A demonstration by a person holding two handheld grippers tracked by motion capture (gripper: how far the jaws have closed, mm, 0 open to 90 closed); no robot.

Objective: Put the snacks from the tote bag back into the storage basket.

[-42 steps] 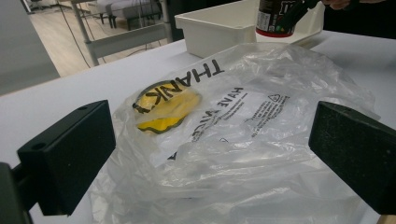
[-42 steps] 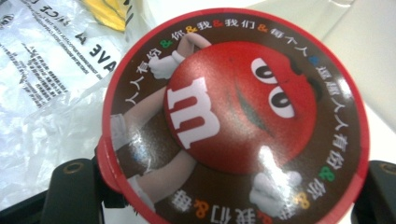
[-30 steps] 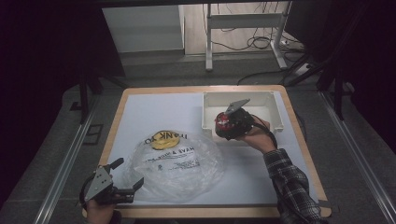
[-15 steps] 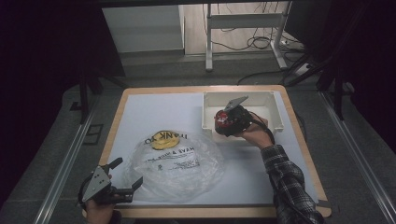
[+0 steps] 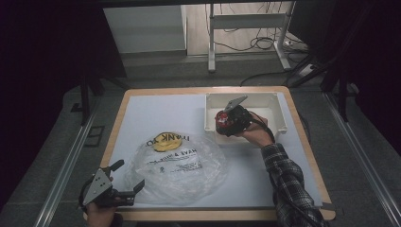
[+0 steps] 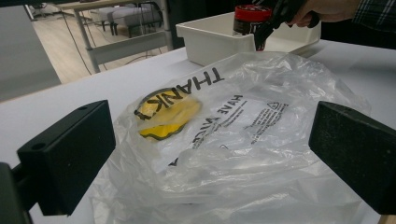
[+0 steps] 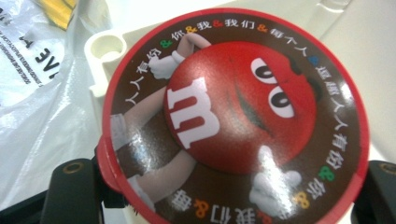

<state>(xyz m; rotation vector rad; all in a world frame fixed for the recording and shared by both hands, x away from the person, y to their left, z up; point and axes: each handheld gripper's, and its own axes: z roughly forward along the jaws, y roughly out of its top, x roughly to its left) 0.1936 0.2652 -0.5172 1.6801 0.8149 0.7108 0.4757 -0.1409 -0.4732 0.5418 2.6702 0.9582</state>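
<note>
Jaws of the right gripper [image 5: 226,124] are clamping a red-lidded candy tub [image 7: 233,116]; in the right gripper view the lid is blocking most of both jaws, so the pads' contact is hard to make out. Tub is hanging over the near-left corner of the white bin [image 5: 279,124], whose floor is partly hidden behind the hand. Left gripper [image 5: 126,182] is sitting at the table's [image 5: 142,109] near-left edge, jaws spread wide with nothing between them, pointing at the crumpled clear plastic bag [image 6: 243,140]. Bag print is partly folded and cut off; a yellow patch [image 6: 170,114] is showing through the film.
</note>
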